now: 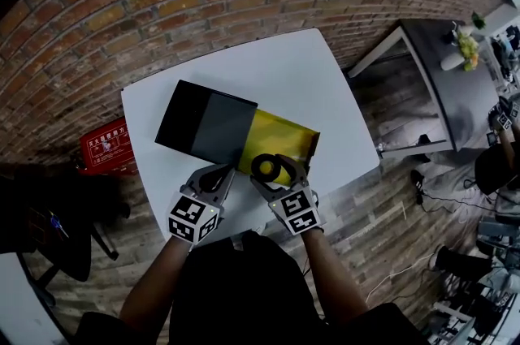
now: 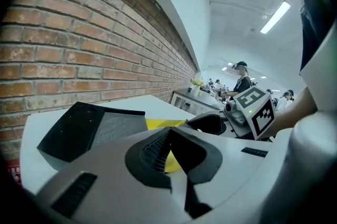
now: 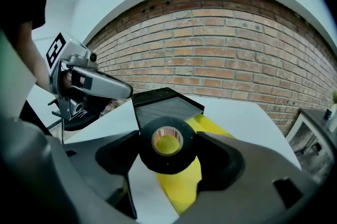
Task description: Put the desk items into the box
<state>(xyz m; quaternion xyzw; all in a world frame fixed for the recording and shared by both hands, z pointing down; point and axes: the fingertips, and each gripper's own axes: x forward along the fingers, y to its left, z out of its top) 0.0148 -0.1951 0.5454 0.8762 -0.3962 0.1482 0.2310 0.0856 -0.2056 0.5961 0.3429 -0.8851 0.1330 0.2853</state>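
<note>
A yellow box (image 1: 286, 137) lies on the white table (image 1: 284, 67), with a black lid (image 1: 207, 124) covering its left half. My right gripper (image 1: 272, 170) is shut on a black tape roll (image 1: 266, 168) and holds it over the box's near edge. In the right gripper view the tape roll (image 3: 167, 144) sits upright between the jaws, above the yellow box (image 3: 181, 181), with the lid (image 3: 163, 104) behind it. My left gripper (image 1: 226, 171) hovers just left of it, shut and empty. It points at the lid (image 2: 89, 130) and the yellow box (image 2: 163, 123).
A red case (image 1: 108, 144) lies on the brick floor left of the table. A grey desk (image 1: 455, 84) with flowers (image 1: 466, 48) stands to the right, and people are beyond it. The table's near edge is right under my grippers.
</note>
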